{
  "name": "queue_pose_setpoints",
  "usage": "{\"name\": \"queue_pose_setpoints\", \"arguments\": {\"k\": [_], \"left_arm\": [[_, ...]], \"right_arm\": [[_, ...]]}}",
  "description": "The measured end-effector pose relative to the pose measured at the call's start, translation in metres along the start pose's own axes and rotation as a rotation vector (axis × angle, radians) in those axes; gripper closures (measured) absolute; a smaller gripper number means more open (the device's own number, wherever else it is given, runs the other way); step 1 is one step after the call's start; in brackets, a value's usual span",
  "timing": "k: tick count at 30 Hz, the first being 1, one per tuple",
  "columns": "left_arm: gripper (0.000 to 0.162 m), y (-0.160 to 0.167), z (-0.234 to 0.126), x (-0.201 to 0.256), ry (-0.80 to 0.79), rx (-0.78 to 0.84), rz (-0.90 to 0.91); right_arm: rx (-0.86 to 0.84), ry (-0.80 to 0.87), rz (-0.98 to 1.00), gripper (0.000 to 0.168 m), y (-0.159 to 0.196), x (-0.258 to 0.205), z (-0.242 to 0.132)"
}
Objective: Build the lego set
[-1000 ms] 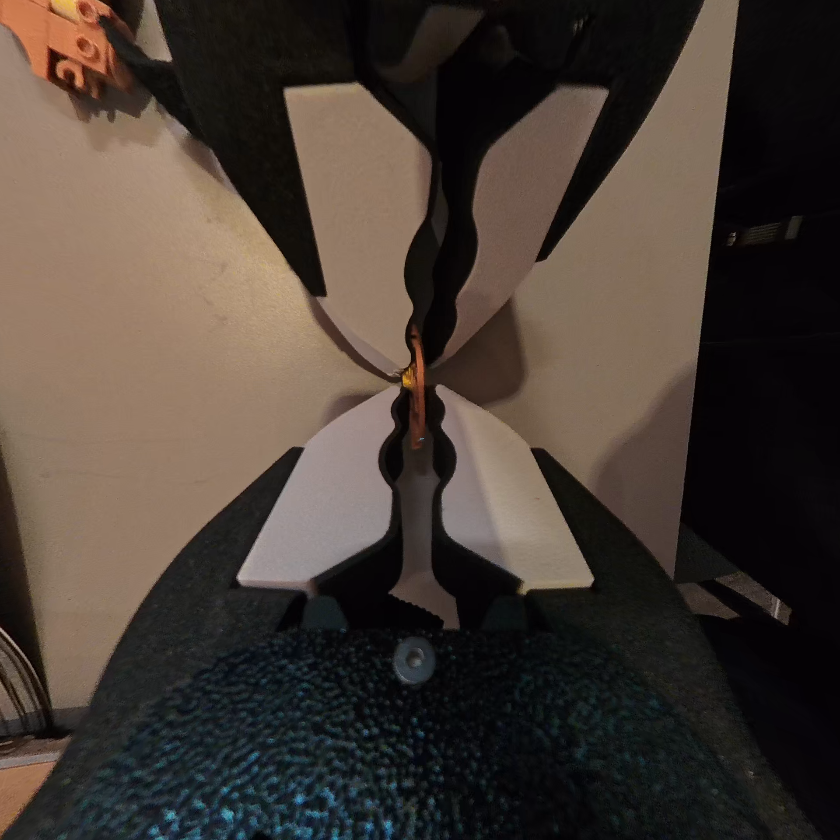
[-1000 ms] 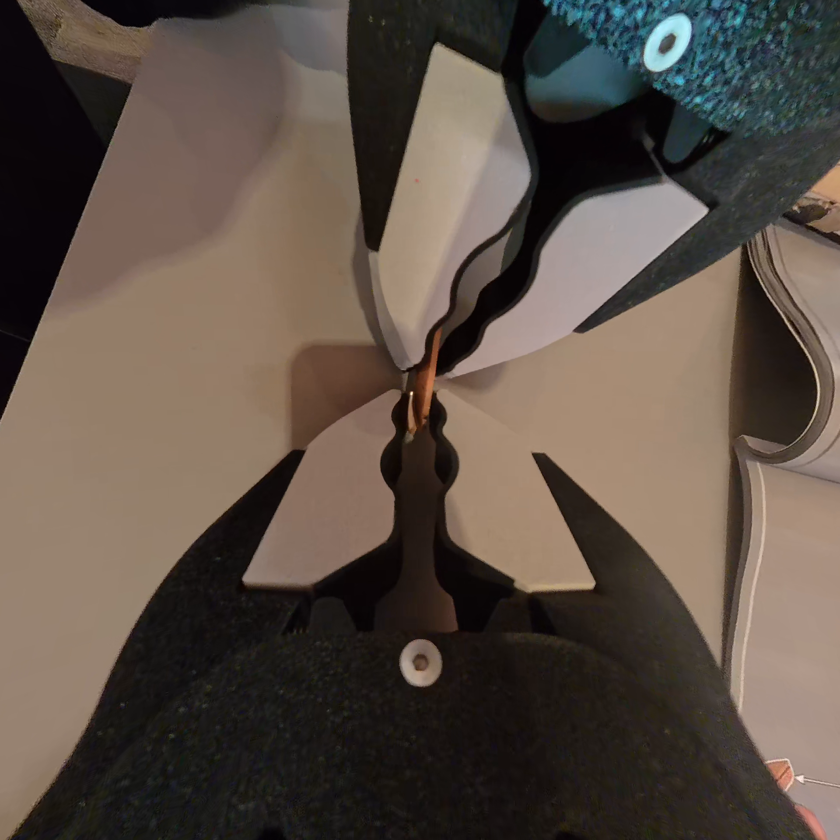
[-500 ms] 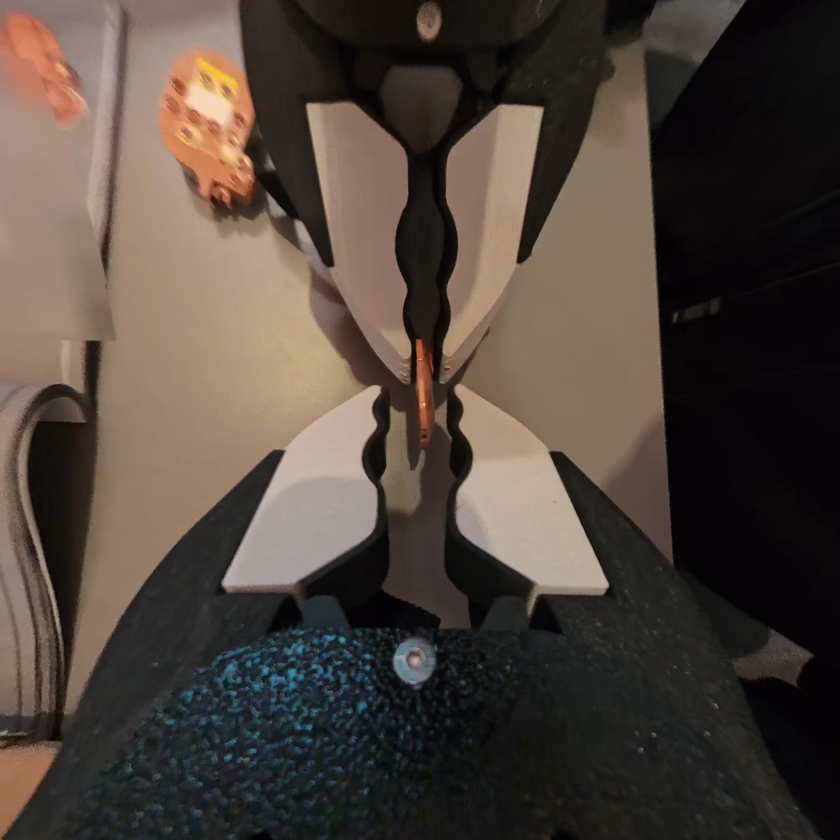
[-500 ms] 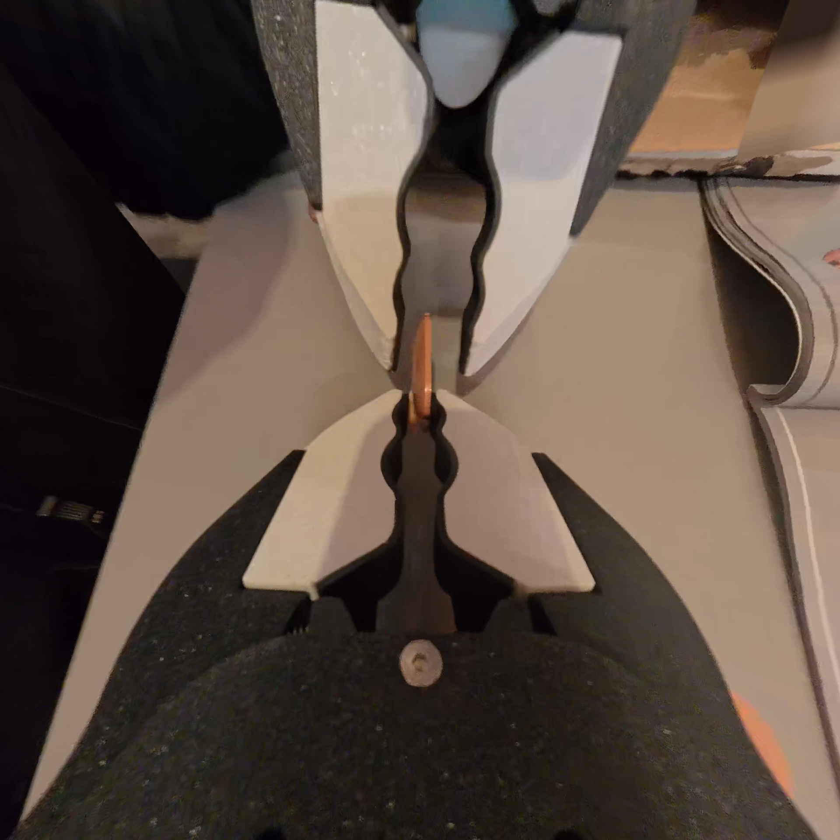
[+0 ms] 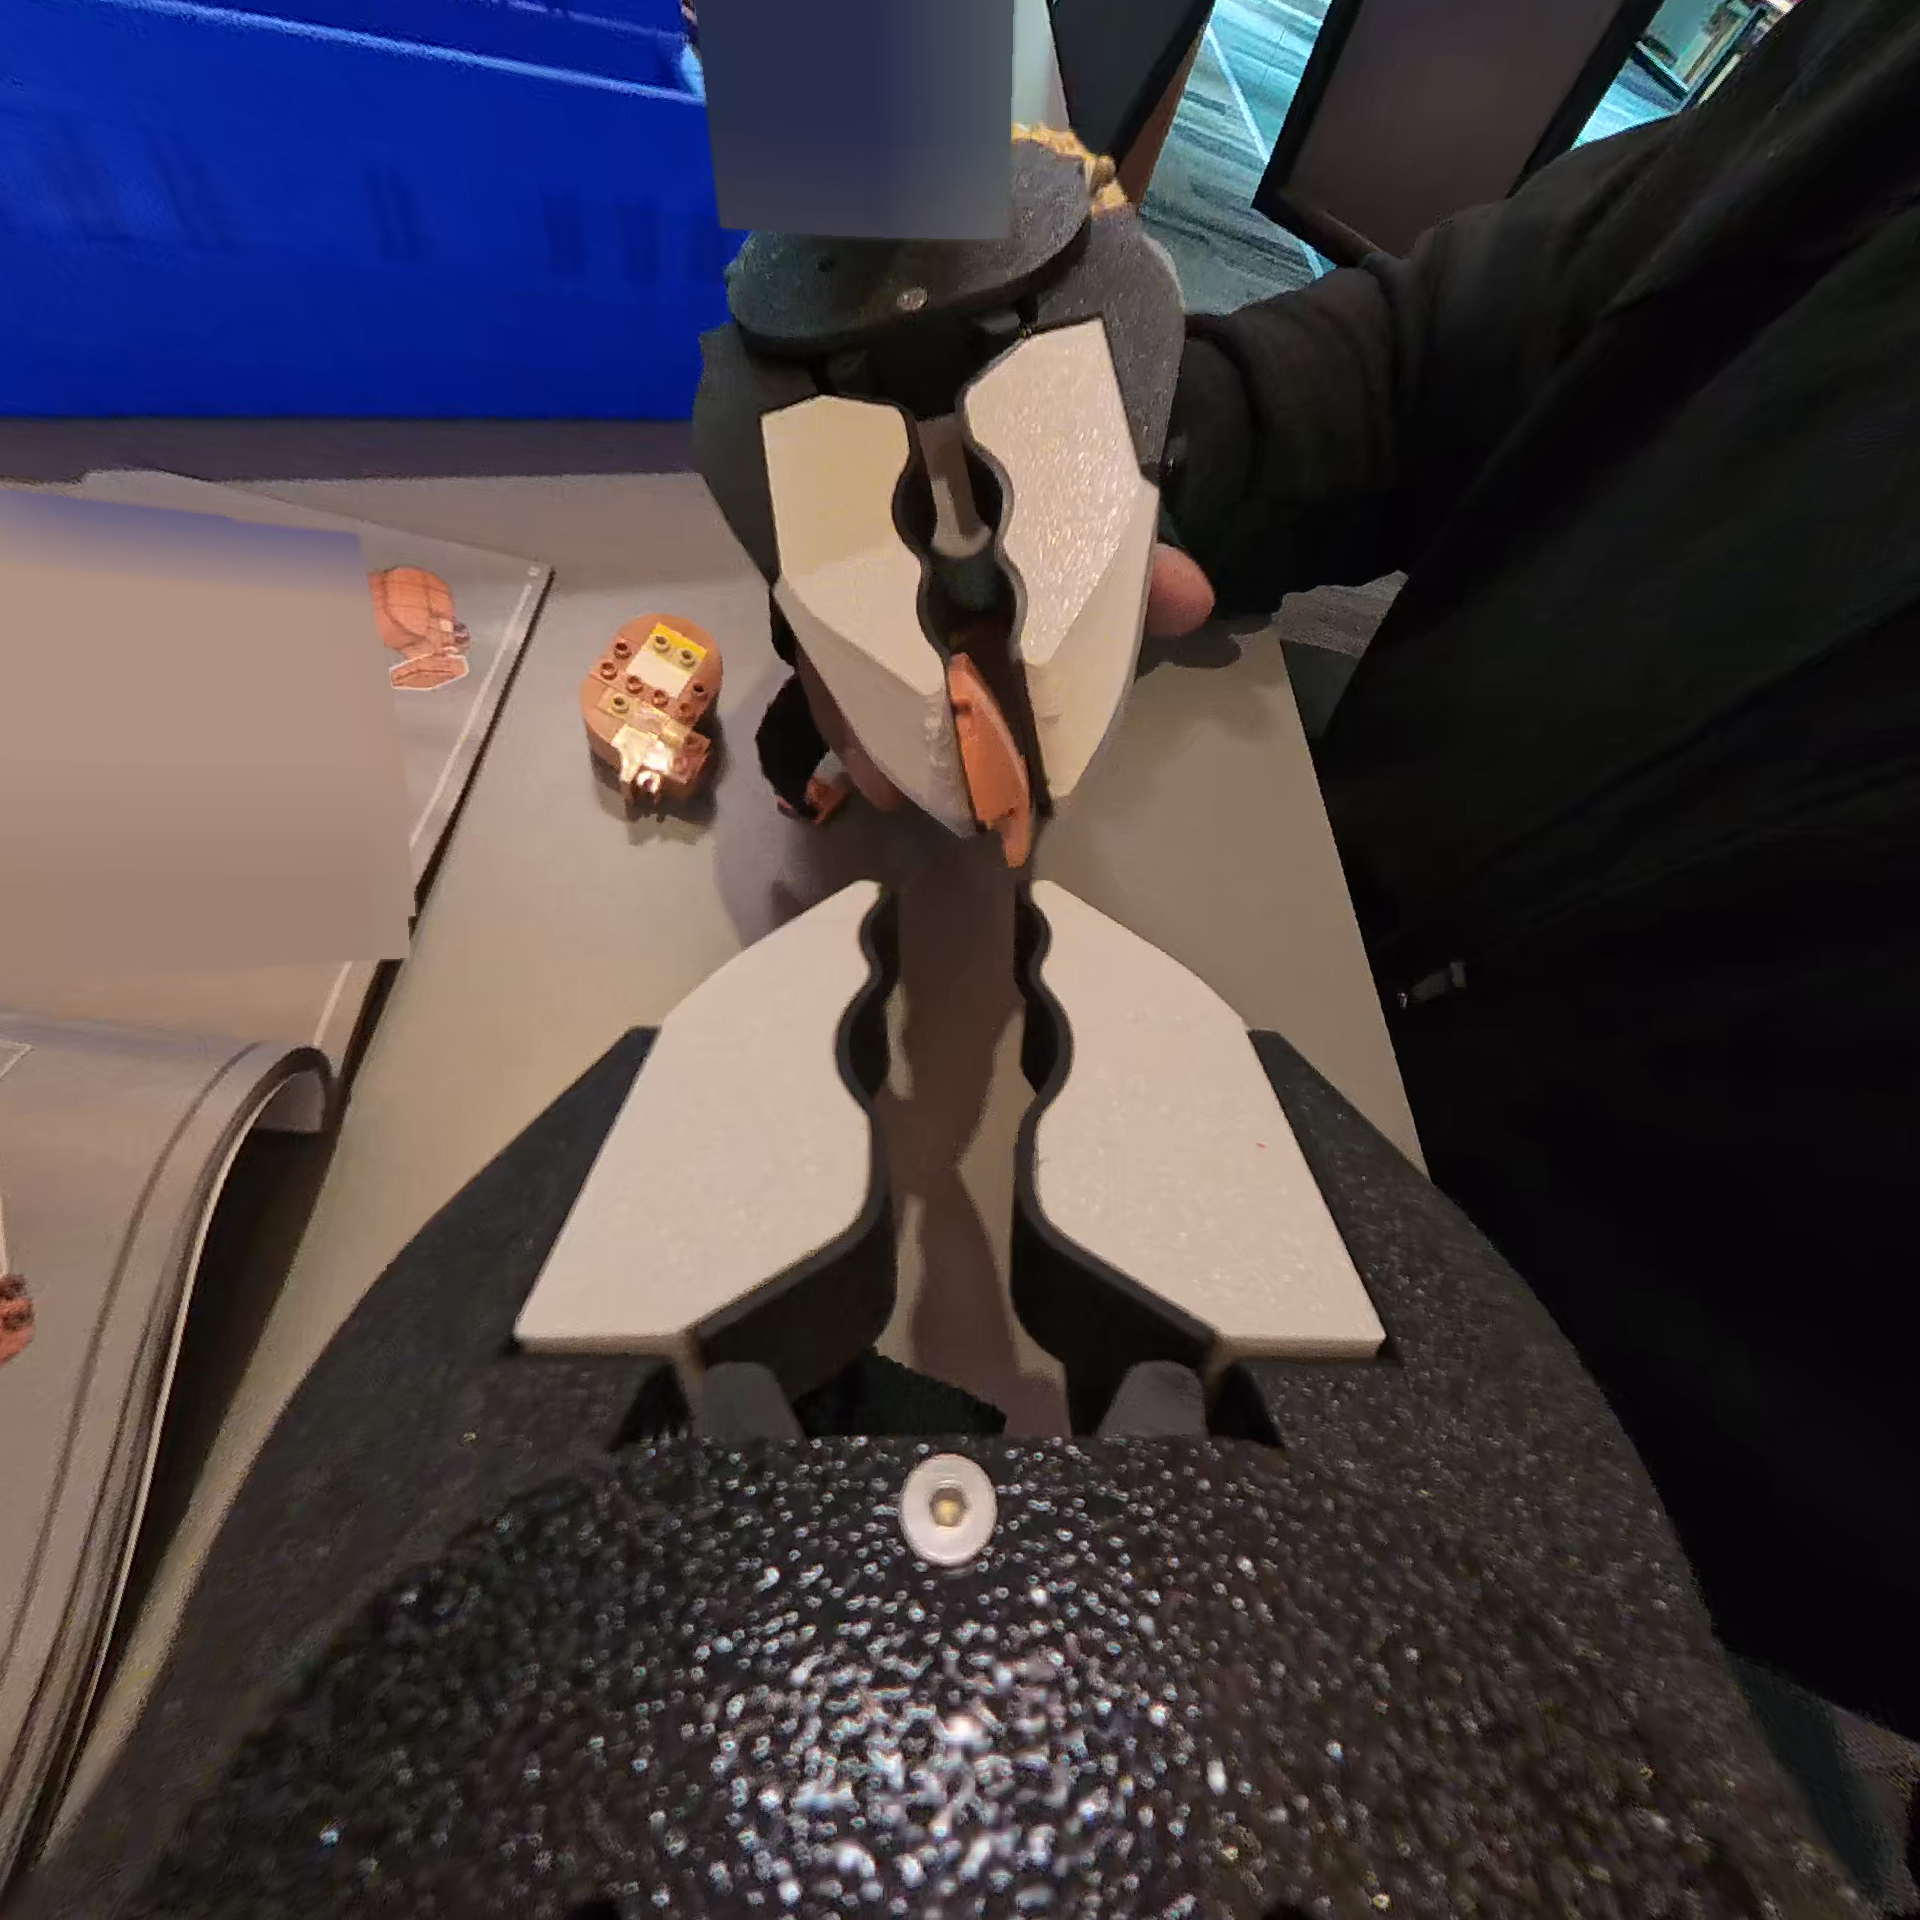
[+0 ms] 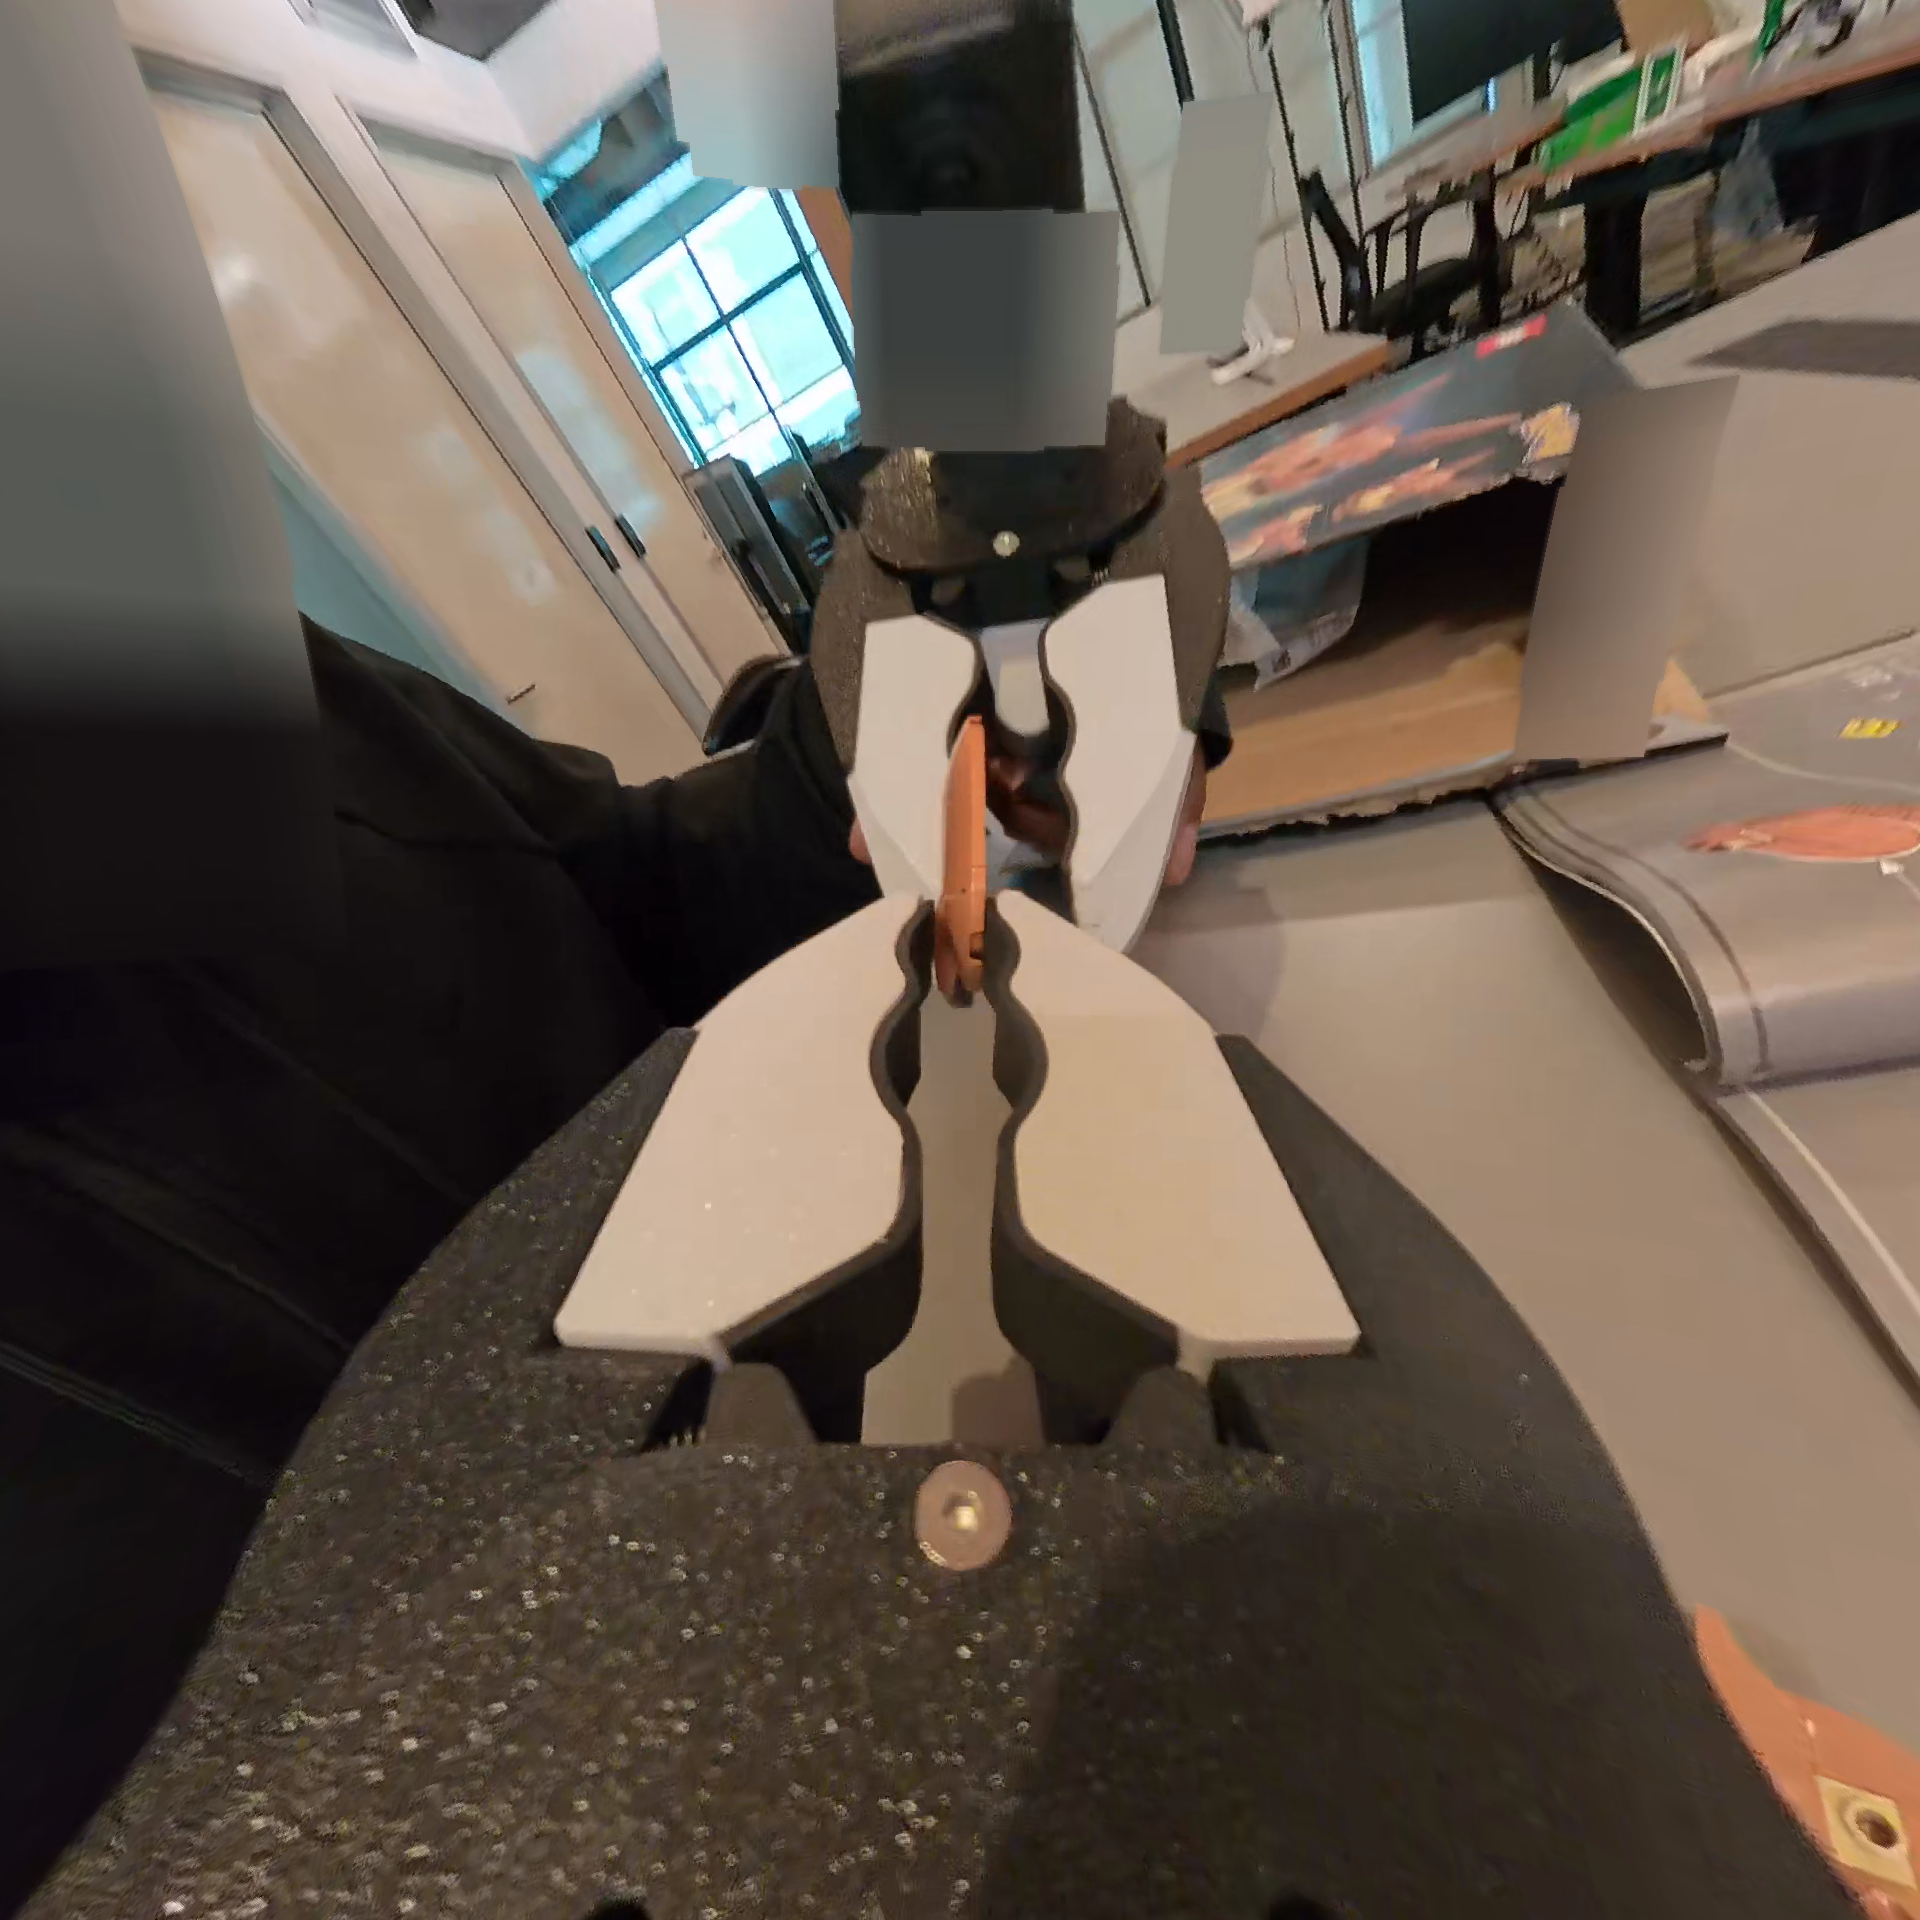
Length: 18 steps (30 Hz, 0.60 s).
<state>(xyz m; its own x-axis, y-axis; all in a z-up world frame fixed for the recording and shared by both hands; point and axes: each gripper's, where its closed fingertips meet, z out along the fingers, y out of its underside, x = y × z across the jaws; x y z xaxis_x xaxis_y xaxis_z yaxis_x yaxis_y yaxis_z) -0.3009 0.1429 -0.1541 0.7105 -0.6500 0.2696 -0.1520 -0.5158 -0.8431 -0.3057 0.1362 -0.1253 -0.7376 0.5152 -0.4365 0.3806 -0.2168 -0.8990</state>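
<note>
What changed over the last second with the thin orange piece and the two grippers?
The left gripper let go of the orange lego piece; its fingers opened and it backed away. Both grippers tilted up from the table, bringing the room into view. The right gripper stayed shut on the piece throughout, and the partly built model stayed on the table.

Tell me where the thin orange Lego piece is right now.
The orange piece is pinched at the right gripper fingertips, lifted above the grey table; the open left gripper faces it tip to tip.
</note>
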Motion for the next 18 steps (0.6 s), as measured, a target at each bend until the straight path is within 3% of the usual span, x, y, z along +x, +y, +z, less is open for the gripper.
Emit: {"name": "queue_pose_setpoints", "arguments": {"k": [3, 18], "left_arm": [[0.149, -0.009, -0.001, 0.002, 0.01, 0.06, 0.02], [0.145, -0.027, -0.013, 0.009, 0.075, 0.2, 0.004]], "right_arm": [[0.036, 0.004, -0.002, 0.16, -0.005, -0.002, -0.002], [0.031, 0.002, 0.023, 0.16, -0.003, -0.004, 0.0]]}}
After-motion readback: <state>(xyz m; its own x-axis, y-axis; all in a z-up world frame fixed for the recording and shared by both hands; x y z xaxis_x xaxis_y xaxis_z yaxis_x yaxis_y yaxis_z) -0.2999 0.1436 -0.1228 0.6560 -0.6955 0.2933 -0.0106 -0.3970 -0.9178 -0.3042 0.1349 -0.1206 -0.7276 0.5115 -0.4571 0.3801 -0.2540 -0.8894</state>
